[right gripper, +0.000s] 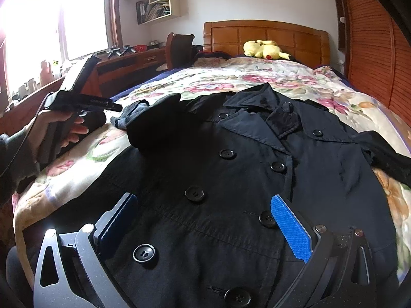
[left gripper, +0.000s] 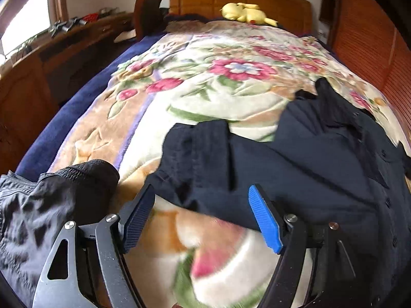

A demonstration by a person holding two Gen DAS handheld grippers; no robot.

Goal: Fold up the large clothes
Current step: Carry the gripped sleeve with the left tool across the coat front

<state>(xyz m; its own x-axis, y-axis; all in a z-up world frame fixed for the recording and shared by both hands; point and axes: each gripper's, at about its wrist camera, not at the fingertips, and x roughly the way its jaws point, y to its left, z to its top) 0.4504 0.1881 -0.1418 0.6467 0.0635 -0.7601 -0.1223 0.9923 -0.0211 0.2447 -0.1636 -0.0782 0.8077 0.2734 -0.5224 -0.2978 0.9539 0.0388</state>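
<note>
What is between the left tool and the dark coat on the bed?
Nothing visible is. The left tool is open, and between its fingers show only the floral blanket and the near edge of the dark coat, by the folded sleeve. The yellow plush toy lies far off at the headboard.

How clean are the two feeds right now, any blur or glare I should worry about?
Left wrist view: the floral blanket near the open left gripper is motion-smeared; the dark coat stays readable. Right wrist view: sharp, but the window blows out white, and the coat's folded sleeve is nearly black. Both bend at the edges.
</note>
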